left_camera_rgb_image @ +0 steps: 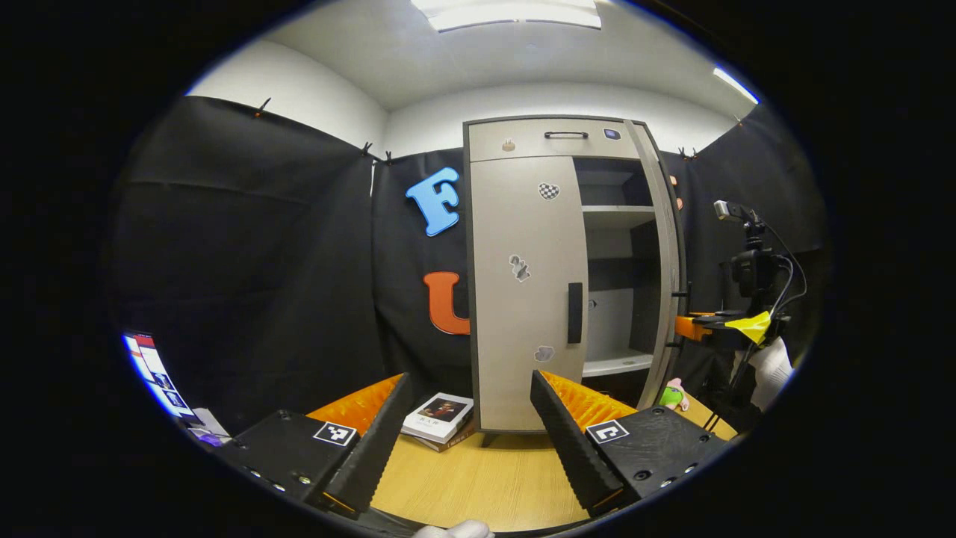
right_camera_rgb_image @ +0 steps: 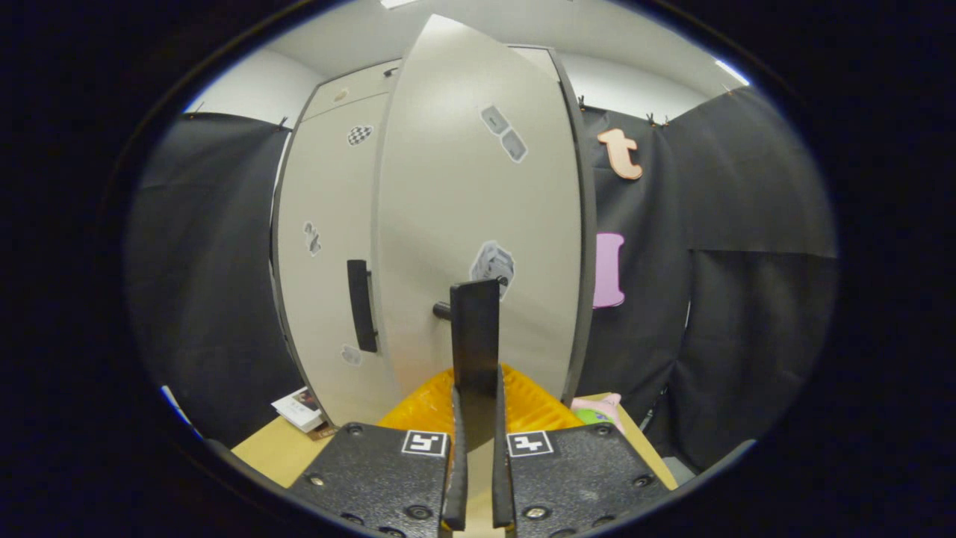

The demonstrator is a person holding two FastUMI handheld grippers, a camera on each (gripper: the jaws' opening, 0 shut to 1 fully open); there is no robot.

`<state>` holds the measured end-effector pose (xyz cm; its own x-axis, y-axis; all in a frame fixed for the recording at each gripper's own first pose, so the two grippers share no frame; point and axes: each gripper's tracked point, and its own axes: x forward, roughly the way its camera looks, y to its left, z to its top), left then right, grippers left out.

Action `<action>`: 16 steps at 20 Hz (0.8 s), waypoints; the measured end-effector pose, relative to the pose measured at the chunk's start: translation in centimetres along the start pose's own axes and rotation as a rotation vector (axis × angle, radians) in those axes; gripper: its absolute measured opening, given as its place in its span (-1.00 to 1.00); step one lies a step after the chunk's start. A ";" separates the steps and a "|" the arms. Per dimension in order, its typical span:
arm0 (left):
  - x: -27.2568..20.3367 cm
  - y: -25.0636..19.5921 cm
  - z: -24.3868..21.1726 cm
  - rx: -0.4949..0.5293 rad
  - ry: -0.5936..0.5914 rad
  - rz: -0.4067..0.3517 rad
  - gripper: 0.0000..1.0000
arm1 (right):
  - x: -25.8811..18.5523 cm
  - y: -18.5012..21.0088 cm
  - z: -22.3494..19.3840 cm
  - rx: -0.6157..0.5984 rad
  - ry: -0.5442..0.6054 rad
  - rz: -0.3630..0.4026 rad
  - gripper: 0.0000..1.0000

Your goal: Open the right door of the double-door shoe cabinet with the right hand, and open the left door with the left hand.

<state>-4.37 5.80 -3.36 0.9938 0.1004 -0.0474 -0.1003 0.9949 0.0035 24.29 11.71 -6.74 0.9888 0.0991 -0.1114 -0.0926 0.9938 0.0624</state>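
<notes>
The grey shoe cabinet (left_camera_rgb_image: 523, 142) stands on a wooden table. Its left door (left_camera_rgb_image: 523, 299) is closed, with a black vertical handle (left_camera_rgb_image: 574, 312) at its right edge. The right door (left_camera_rgb_image: 665, 261) is swung out, so the shelves (left_camera_rgb_image: 616, 217) inside show. My left gripper (left_camera_rgb_image: 469, 377) is open in front of the left door and apart from it. In the right gripper view, my right gripper (right_camera_rgb_image: 476, 396) is shut on the right door's black handle (right_camera_rgb_image: 475, 329), and the right door (right_camera_rgb_image: 478, 187) looms close. The left door handle (right_camera_rgb_image: 361, 305) is to its left.
Stacked books (left_camera_rgb_image: 439, 417) lie on the table (left_camera_rgb_image: 485, 478) by the cabinet's left foot. A small plush toy (left_camera_rgb_image: 674, 394) sits below the open door. A camera on a stand (left_camera_rgb_image: 750, 261) is at the right, a lit screen (left_camera_rgb_image: 153, 373) at the far left.
</notes>
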 end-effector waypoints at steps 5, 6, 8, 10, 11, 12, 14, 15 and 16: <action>0.2 -1.2 0.0 -0.001 -0.002 -0.043 0.92 | -0.1 -1.1 0.2 -0.010 -0.002 -0.038 -0.73; 0.2 -1.4 0.1 -0.002 -0.002 -0.052 0.92 | -0.4 -1.3 0.0 -0.001 0.003 -0.041 -0.74; 0.3 -2.1 0.4 -0.003 -0.009 -0.071 0.92 | -0.6 -1.8 -0.1 0.005 0.004 -0.071 -0.77; 0.4 -2.9 0.8 0.001 -0.018 -0.090 0.92 | -0.6 -2.7 0.0 0.006 -0.006 -0.107 -0.84; 0.6 -3.1 0.9 0.003 -0.022 -0.096 0.92 | -0.7 -3.0 0.0 0.003 -0.005 -0.118 -0.88; 0.6 -3.4 0.9 0.003 -0.023 -0.105 0.92 | -0.6 -3.4 0.0 -0.012 -0.003 -0.123 -0.90; 0.9 -4.4 0.9 -0.002 -0.023 -0.121 0.92 | -0.8 -4.1 0.0 -0.024 0.004 -0.128 -0.92; 1.0 -4.9 0.8 -0.006 -0.022 -0.129 0.92 | -1.0 -4.3 0.0 -0.026 0.004 -0.128 -0.92; 1.1 -5.3 0.8 -0.008 -0.021 -0.140 0.92 | -0.8 -4.3 0.0 -0.019 0.003 -0.124 -0.92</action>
<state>-2.74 0.60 -2.63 0.9989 -0.0389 -0.0265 0.0386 0.9992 -0.0093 23.92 7.34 -6.96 0.9925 -0.0246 -0.1200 0.0283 0.9992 0.0286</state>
